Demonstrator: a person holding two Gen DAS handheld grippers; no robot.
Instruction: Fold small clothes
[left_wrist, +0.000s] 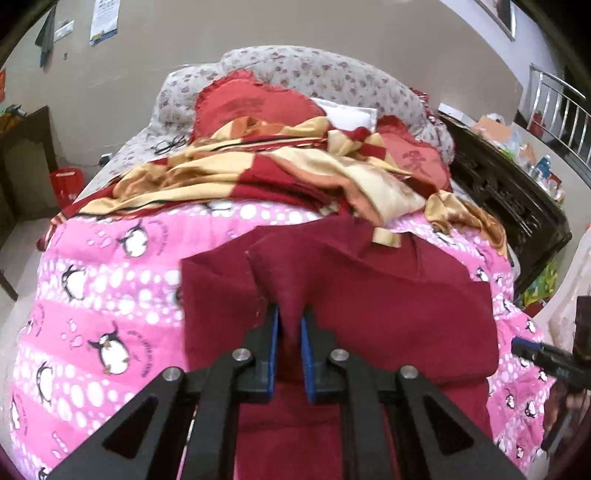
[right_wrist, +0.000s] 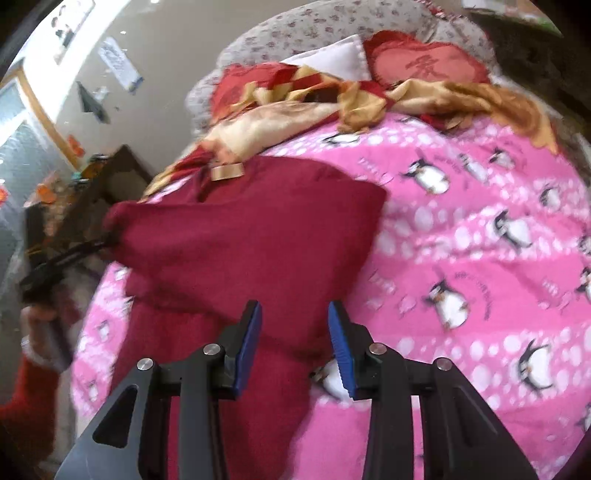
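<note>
Here, left tongs (left_wrist: 290, 325) pinching maroon garment (left_wrist: 388, 295), right tongs (right_wrist: 295, 314) spread, no legible labels.

A lived-in home bedroom: a bed (left_wrist: 110, 295) fills the view, spread with a pink quilt printed with penguins and white dots. A crumpled red-and-gold blanket (left_wrist: 258, 173) lies across its far end against a padded floral headboard (left_wrist: 314, 70), with red heart-shaped cushions (left_wrist: 255, 107) and a white pillow (left_wrist: 351, 114) tucked beside it. A dark carved wooden cabinet (left_wrist: 509, 206) crowded with household odds and ends stands alongside the bed. Paper notices (left_wrist: 105, 18) hang on the plain beige wall, and a steel stair railing (left_wrist: 554, 96) rises beyond the cabinet.
</note>
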